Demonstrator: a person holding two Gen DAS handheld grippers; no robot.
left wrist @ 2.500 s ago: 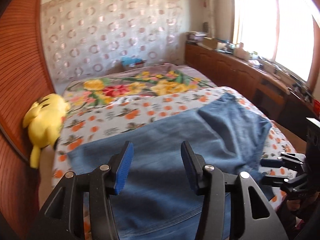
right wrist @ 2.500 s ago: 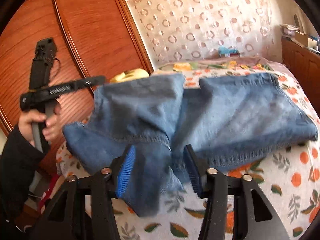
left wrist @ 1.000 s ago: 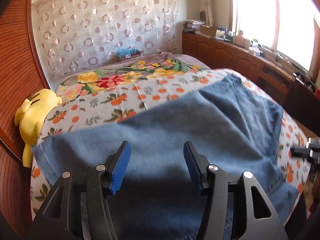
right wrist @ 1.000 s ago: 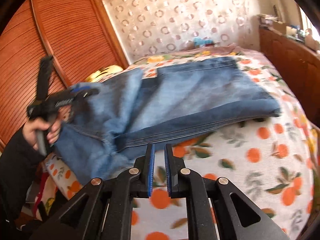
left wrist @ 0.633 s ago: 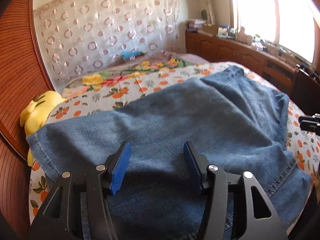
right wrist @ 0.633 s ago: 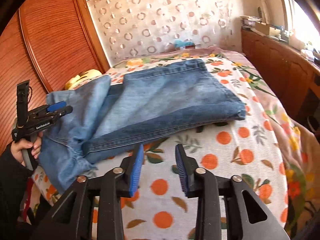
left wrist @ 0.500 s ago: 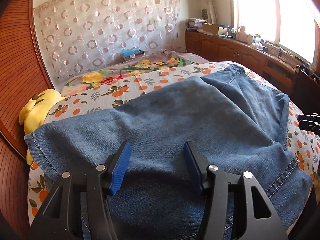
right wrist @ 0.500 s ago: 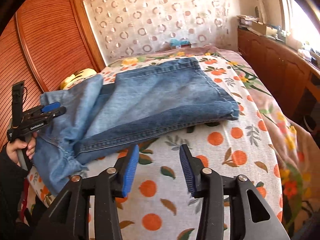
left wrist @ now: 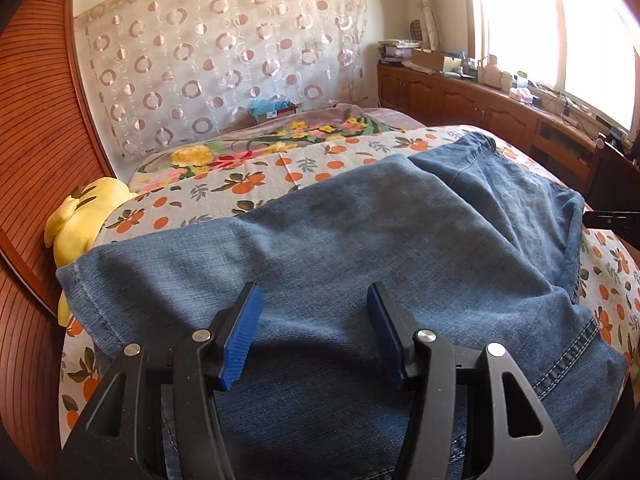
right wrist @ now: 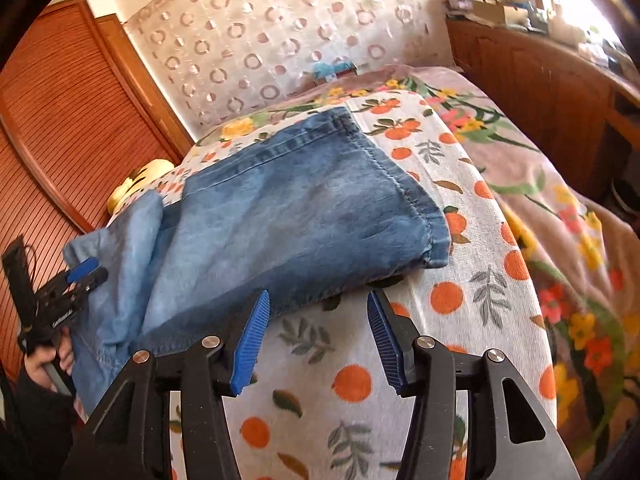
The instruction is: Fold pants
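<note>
Right gripper [right wrist: 316,316] let go of jeans [right wrist: 304,216], drew back toward near right, jaws just been opening, nothing between them. Lifted denim flap now laid down across bedspread [right wrist: 472,300]. Jeans nearer in left view.

Orange-print bed [right wrist: 472,300] carries folded jeans [right wrist: 304,216] and a yellow plush [left wrist: 86,212].

bright daylight, blown-out window [left wrist: 560,32], fisheye-bent edges, dark corners

Sunlit window [left wrist: 552,32] above wooden cabinets [left wrist: 460,100]; ring-patterned curtain [left wrist: 224,60] behind bed [left wrist: 304,160]; slatted wooden wardrobe [right wrist: 68,120] alongside.
</note>
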